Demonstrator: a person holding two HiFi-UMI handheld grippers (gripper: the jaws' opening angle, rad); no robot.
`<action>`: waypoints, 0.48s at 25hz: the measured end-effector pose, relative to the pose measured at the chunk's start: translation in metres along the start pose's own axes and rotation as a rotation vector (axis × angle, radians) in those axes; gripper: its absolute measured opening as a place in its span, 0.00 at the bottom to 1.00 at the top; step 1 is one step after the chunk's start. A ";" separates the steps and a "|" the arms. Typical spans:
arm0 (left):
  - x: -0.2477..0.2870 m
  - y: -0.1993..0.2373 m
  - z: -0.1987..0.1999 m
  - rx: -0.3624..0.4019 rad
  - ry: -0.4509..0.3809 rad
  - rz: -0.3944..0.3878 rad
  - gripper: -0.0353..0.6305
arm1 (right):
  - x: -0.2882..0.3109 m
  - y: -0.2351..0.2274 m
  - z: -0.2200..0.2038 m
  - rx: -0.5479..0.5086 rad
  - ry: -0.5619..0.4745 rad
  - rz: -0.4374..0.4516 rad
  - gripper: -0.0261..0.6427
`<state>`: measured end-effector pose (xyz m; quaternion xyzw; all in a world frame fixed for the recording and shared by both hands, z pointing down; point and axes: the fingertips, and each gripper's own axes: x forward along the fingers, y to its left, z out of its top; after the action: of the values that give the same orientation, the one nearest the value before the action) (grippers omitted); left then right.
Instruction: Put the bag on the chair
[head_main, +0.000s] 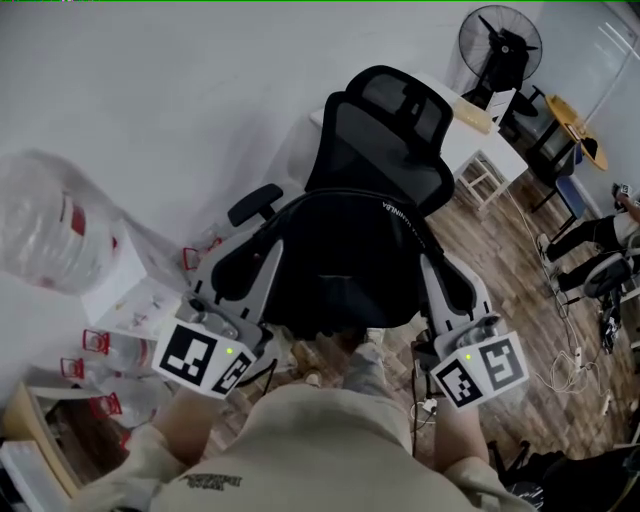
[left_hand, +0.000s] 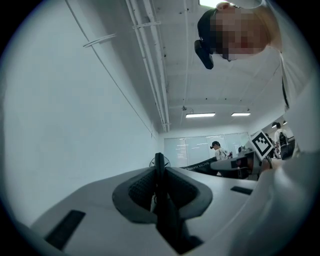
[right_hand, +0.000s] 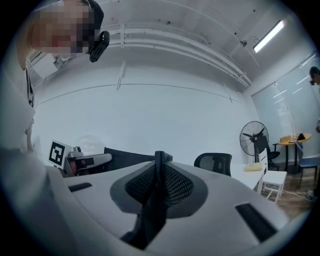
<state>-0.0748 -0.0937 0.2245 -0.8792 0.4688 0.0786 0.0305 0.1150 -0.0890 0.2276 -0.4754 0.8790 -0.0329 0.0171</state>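
So the left hand-held gripper (left_hand: 159, 172) and the right hand-held gripper (right_hand: 159, 167) each pinch one end of the black bag (head_main: 345, 265), which hangs stretched crosswise right in front of the chair (head_main: 385, 125), so I'd guess neither hand's nearer.

Head view: above chair (head_main: 375, 190), facing steeply down, close.
Gripper views: low before chair, facing level.
Shared: fan (head_main: 500, 45) behind chair.

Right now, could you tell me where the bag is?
Head view, centre: the bag hangs between the left tool and right tool, in front of the chair.
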 end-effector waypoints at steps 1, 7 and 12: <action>0.003 0.002 -0.002 0.005 0.003 0.011 0.16 | 0.005 -0.004 -0.001 0.003 -0.001 0.011 0.13; 0.023 0.017 -0.011 0.019 0.015 0.106 0.16 | 0.041 -0.027 -0.006 0.005 0.017 0.100 0.13; 0.051 0.033 -0.022 0.021 0.018 0.198 0.16 | 0.083 -0.057 -0.008 0.011 0.033 0.184 0.13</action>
<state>-0.0715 -0.1564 0.2379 -0.8289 0.5545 0.0682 0.0275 0.1163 -0.1892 0.2394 -0.3918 0.9190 -0.0440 0.0082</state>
